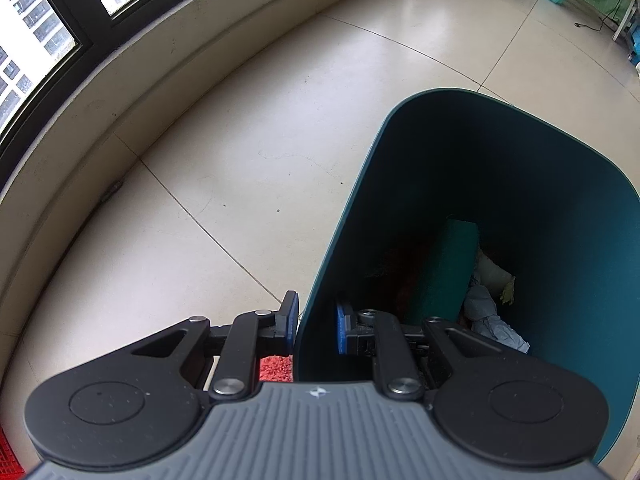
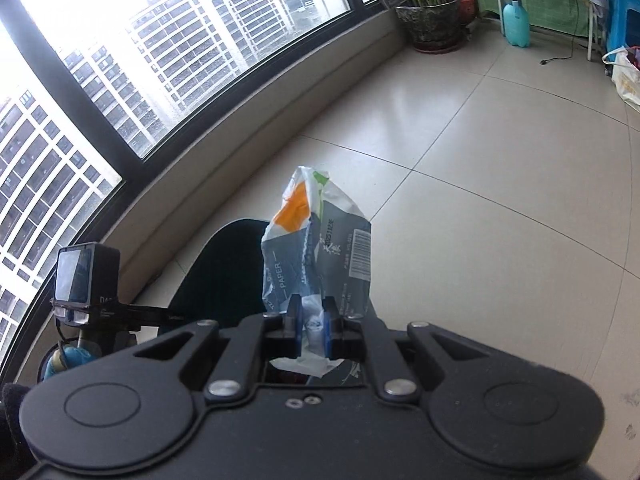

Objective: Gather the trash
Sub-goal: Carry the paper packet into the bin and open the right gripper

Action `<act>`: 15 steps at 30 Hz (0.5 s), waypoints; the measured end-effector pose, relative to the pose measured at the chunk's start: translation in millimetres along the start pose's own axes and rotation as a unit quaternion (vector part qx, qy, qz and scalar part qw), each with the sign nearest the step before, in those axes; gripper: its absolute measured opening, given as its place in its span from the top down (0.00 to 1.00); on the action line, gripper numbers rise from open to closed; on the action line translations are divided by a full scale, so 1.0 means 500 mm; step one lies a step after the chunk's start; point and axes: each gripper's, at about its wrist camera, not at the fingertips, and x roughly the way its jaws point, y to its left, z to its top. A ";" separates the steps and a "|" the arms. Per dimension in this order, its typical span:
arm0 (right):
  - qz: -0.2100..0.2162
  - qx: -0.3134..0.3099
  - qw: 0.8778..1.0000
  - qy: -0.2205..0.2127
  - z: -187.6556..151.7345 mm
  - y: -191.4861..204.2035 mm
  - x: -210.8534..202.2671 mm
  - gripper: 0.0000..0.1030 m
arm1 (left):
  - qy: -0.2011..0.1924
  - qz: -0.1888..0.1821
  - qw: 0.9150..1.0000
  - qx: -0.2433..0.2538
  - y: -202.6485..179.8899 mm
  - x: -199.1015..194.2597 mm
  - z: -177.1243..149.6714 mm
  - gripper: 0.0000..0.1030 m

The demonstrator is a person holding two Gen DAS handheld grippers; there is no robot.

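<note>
My left gripper (image 1: 316, 324) is shut on the near rim of a dark teal trash bin (image 1: 500, 152), one finger outside and one inside the wall. Inside the bin lie a teal box (image 1: 448, 268) and crumpled grey and white paper (image 1: 486, 308). My right gripper (image 2: 311, 326) is shut on a crumpled plastic wrapper (image 2: 320, 240), grey, white and orange with a barcode, and holds it upright in the air. The bin (image 2: 224, 272) shows dark behind and left of the wrapper in the right wrist view.
The floor is pale tile (image 1: 240, 140). A curved low wall and windows (image 2: 160, 60) run along the left. A potted plant (image 2: 434, 20), a teal spray bottle (image 2: 516, 20) and a white bag (image 2: 626, 76) stand far off. The left hand's camera (image 2: 86, 276) is at left.
</note>
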 end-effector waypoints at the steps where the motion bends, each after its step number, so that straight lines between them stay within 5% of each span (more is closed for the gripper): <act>1: 0.002 -0.008 1.000 0.006 0.004 0.011 0.016 0.92 | 0.000 0.000 1.000 0.000 0.001 0.000 -0.001 0.84; 15: -0.067 -0.074 0.991 0.091 -0.018 0.131 0.252 0.92 | 0.000 -0.004 1.000 -0.002 0.001 -0.009 -0.005 0.84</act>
